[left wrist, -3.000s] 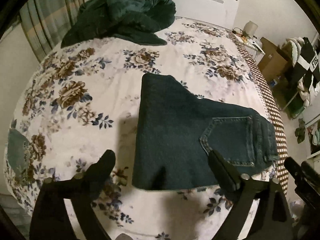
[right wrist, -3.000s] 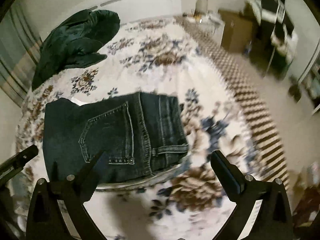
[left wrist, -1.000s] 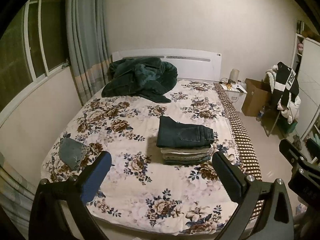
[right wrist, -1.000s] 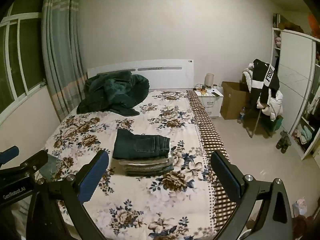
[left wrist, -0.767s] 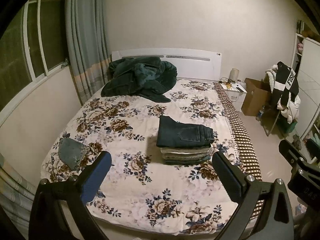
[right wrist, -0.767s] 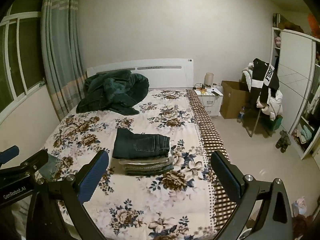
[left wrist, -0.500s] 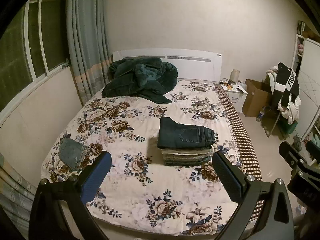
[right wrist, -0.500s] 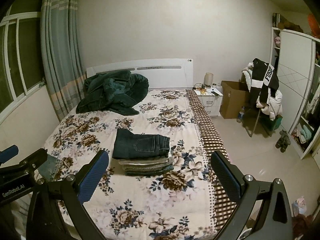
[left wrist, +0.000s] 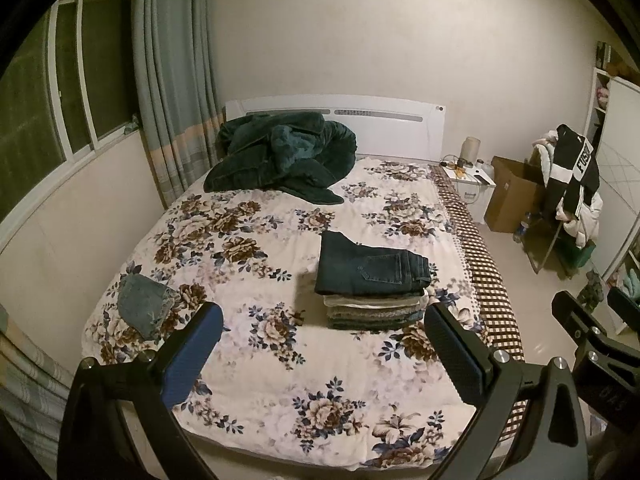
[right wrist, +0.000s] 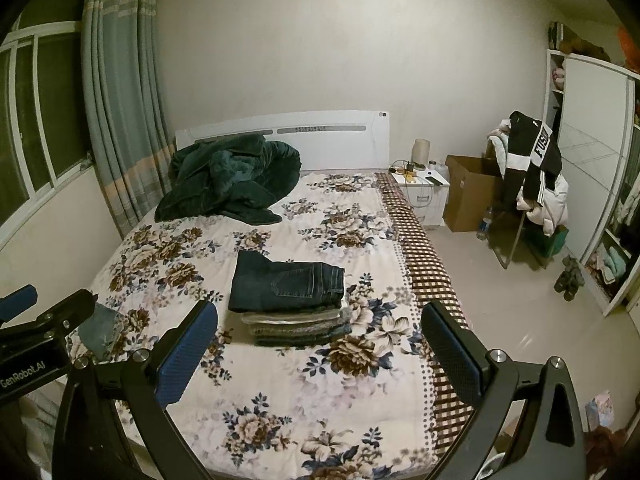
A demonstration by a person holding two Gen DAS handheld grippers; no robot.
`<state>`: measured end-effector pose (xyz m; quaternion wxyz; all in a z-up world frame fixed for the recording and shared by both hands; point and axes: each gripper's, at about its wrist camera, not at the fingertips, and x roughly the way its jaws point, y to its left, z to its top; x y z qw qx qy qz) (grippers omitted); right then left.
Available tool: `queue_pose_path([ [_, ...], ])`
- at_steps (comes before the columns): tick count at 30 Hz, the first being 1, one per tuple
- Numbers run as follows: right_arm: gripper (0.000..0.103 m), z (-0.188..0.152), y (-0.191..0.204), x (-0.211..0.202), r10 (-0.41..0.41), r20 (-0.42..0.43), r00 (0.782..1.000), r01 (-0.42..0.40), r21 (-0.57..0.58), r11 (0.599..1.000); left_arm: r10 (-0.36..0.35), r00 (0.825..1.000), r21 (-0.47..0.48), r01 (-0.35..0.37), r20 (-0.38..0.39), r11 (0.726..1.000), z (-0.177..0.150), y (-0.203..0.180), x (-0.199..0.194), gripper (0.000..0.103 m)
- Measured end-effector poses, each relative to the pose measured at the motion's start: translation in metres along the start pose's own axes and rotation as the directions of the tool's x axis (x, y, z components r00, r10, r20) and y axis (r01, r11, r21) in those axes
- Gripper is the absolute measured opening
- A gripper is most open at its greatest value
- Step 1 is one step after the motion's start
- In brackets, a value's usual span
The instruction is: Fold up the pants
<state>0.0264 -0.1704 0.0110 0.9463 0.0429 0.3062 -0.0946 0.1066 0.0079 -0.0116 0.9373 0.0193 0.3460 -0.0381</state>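
Observation:
Dark blue folded jeans [left wrist: 370,270] lie on top of a stack of several folded pants [left wrist: 372,312] on the floral bed [left wrist: 256,360]. The same jeans [right wrist: 286,286] top the stack [right wrist: 296,326] in the right wrist view. My left gripper [left wrist: 322,346] is open and empty, held back from the bed's foot. My right gripper [right wrist: 318,344] is open and empty, also well short of the stack. A small light-blue denim piece [left wrist: 144,308] lies at the bed's left edge; it also shows in the right wrist view [right wrist: 100,330].
A dark green blanket [left wrist: 280,156] is heaped by the white headboard. Curtains and a window are on the left. A nightstand [right wrist: 426,194], a cardboard box [right wrist: 472,196], a chair draped with clothes [right wrist: 528,184] and a wardrobe [right wrist: 600,168] stand right of the bed.
Three seconds ago both grippers were close over the folded jeans. They have since pulled far back from the bed. Over the last second the views have barely shifted.

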Motion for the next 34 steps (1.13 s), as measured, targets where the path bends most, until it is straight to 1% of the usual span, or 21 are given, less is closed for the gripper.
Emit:
queue_pose_path([
  [8,0.103,-0.004,0.002,0.005,0.004,-0.007,1.0,-0.004,-0.004,1.0,-0.002,1.0,-0.009,0.002,-0.016,1.0,-0.007,0.002,0.003,0.103],
  [34,0.103,-0.005,0.007,0.012,0.017,-0.019,1.0,-0.017,-0.009,1.0,0.011,1.0,-0.019,-0.011,-0.017,1.0,-0.004,0.009,0.003,0.103],
])
